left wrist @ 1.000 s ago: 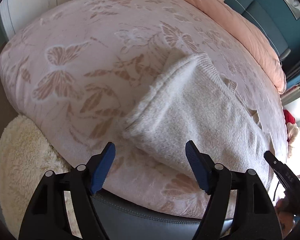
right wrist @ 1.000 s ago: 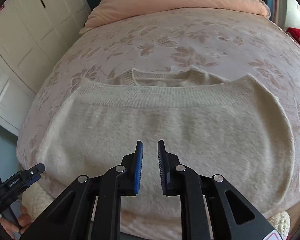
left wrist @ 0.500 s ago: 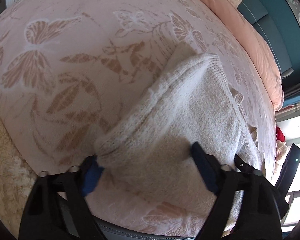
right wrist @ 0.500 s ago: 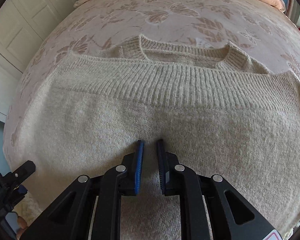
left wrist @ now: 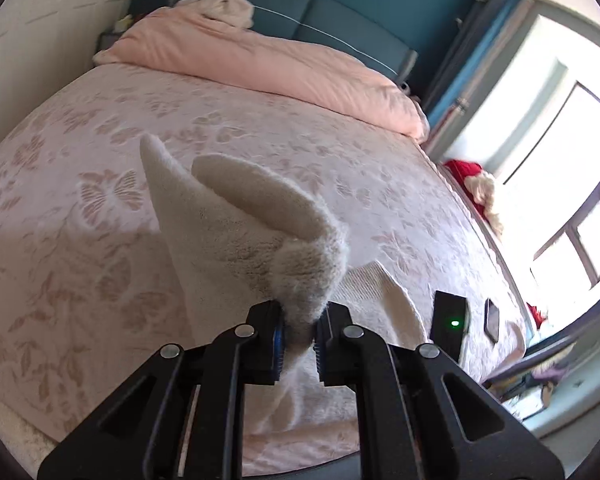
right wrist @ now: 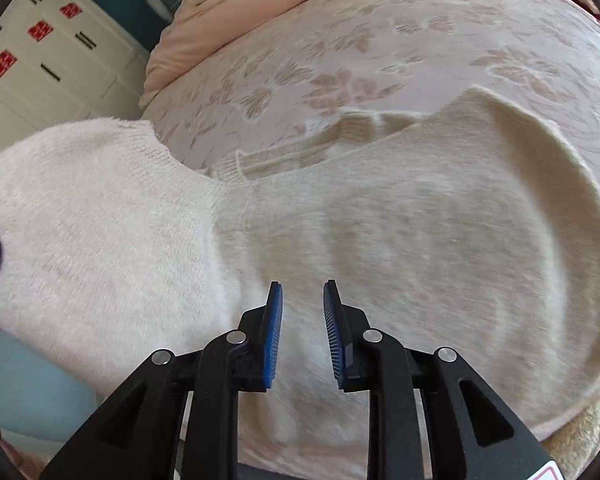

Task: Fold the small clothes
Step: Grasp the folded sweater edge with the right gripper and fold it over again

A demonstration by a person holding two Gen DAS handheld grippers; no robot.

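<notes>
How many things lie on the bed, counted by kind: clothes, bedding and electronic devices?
Clothes: 1, the cream sweater, one side pinched in the left gripper.
Bedding: 1, the pink duvet at the head of the bed.
Electronic devices: 2, the black box with a green light and the phone.
Total: 4

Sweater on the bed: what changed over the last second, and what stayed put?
The left gripper closed on the sweater's left edge and lifted it off the bedspread. The right gripper opened slightly, with nothing between its pads. The sweater's right half still lies flat.
</notes>
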